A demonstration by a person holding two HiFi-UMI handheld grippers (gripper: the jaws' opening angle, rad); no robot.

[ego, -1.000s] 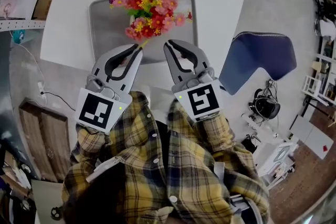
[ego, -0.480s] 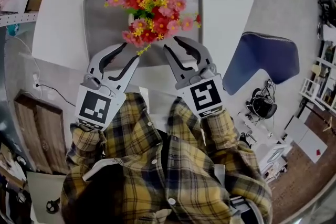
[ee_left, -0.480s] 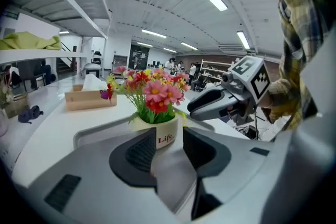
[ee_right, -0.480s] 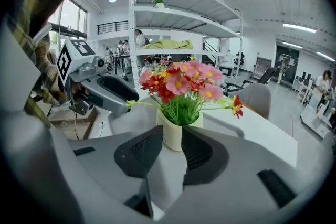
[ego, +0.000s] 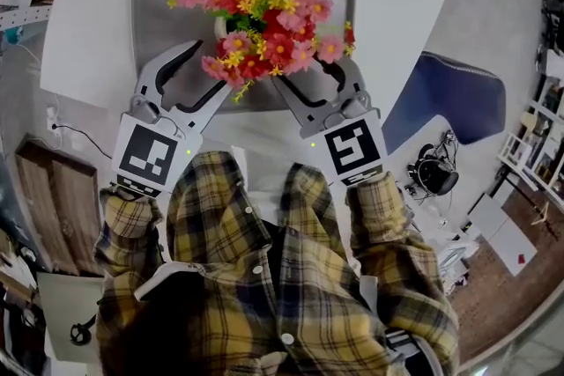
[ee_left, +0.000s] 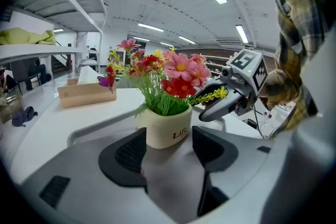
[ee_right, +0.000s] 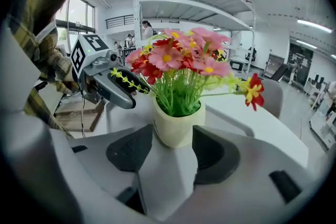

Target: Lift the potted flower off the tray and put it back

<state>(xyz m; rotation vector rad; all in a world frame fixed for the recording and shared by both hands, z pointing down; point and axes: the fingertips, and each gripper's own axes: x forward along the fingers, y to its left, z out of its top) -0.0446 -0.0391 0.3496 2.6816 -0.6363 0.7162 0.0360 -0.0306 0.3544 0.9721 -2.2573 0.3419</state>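
The potted flower [ego: 260,13], red, pink and yellow blooms in a cream pot [ee_left: 168,129], stands on the grey tray [ego: 159,22]. My left gripper [ego: 210,66] is at the pot's near left and my right gripper [ego: 319,85] at its near right, its tips partly hidden under the blooms. Both have just been opening. In the left gripper view the open left gripper [ee_left: 169,149] has the pot just beyond its pads, untouched. In the right gripper view the pot [ee_right: 176,131] sits likewise at the tips of the open right gripper [ee_right: 173,152].
The tray lies on a white round table [ego: 97,4]. A blue chair [ego: 449,101] stands at the right of the table. A wooden box [ee_left: 86,94] sits on the table's far side. Shelving is off to the left.
Both grippers were shut and back from the tray; now their jaws stand apart and they have dropped forward to either side of the pot.
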